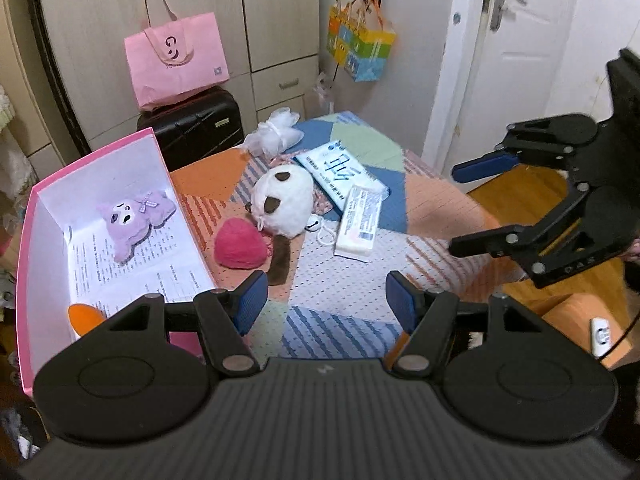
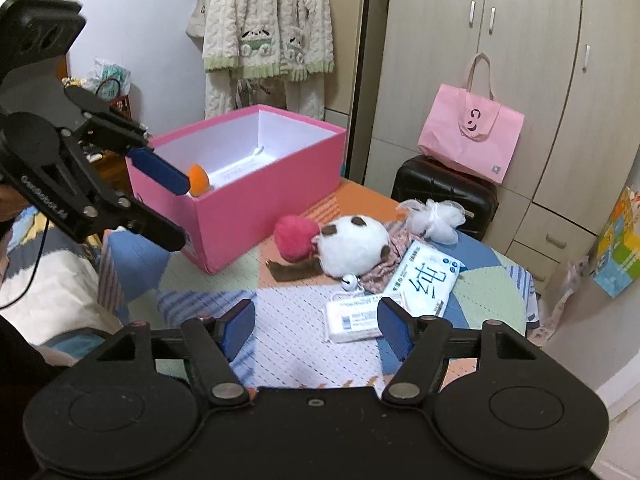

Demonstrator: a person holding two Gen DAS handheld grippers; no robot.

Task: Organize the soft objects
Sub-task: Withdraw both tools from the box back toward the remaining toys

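Both my grippers hang open and empty — the tissue pack [image 2: 354, 320] lies at twelve o'clock just past my right gripper [image 2: 316, 326], long axis crosswise, nearer than my left gripper [image 1: 326, 300].

Ahead of the tool, the white plush panda [image 1: 282, 200] looks fuzzy, the tissue packs [image 1: 356, 222] glossy plastic, the pink box [image 2: 240, 208] matt cardboard.

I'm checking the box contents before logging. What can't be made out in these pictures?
- Purple plush: absent from the right wrist view, hidden by the pink box wall.
- Orange object: partly behind the left tool; kind unclear.
- Floral cloth: mostly under the white plush.
- Leaflet print: too small.
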